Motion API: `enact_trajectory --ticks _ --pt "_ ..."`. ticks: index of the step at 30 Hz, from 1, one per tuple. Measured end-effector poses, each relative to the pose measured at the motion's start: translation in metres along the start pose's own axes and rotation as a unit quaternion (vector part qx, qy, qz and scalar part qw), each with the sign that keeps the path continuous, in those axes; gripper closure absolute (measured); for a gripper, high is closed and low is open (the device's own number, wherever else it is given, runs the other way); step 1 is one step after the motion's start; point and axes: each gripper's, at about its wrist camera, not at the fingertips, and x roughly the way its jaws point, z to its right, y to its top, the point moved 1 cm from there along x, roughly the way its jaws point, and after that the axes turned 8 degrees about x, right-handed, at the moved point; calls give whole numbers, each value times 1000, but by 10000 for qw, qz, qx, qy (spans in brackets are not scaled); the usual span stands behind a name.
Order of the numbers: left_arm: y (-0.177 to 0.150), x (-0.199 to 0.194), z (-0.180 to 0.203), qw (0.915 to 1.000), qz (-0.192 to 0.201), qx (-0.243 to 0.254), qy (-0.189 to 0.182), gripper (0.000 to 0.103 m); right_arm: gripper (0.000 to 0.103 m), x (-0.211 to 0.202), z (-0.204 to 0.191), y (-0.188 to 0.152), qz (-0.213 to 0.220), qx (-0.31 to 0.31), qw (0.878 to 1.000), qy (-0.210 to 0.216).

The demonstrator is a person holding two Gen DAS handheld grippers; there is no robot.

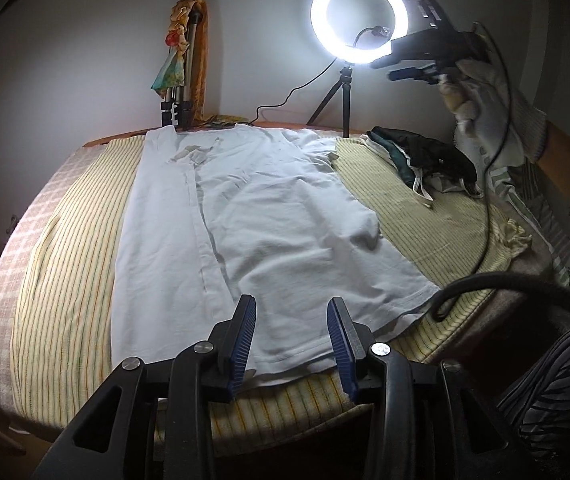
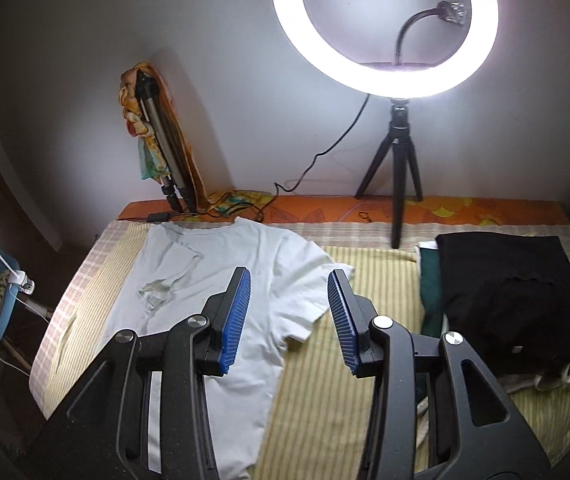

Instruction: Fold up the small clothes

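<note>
A white T-shirt (image 1: 253, 216) lies flat on the striped yellow bed cover (image 1: 65, 248), its left side folded over toward the middle, collar at the far end. It also shows in the right wrist view (image 2: 221, 272). My left gripper (image 1: 291, 312) is open and empty just above the shirt's near hem. My right gripper (image 2: 290, 284) is open and empty, held above the shirt's right sleeve. The right gripper also shows in the left wrist view (image 1: 401, 68), held high at the far right by a gloved hand.
A pile of dark folded clothes (image 2: 509, 300) lies at the right of the bed, also in the left view (image 1: 425, 156). A lit ring light on a tripod (image 2: 385, 28) stands at the far edge. A folded tripod (image 2: 165, 148) leans on the wall. A black cable (image 1: 485, 284) hangs at right.
</note>
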Motion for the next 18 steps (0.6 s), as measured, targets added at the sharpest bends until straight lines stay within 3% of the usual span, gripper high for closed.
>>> enact_trajectory --ticks 4,7,13,18 --pt "2 11 11 10000 -21 33 -2 65 60 -25 37 -7 55 158 9998 -53" --pt "7 20 29 9997 18 53 -228 64 60 -27 56 -17 -23 177 9998 -96" --pt "23 46 87 9965 34 398 -736 51 60 6 73 -37 -408 329 9986 62" --pt "28 76 126 9932 -152 856 -776 46 56 48 69 -44 -737 355 9962 289"
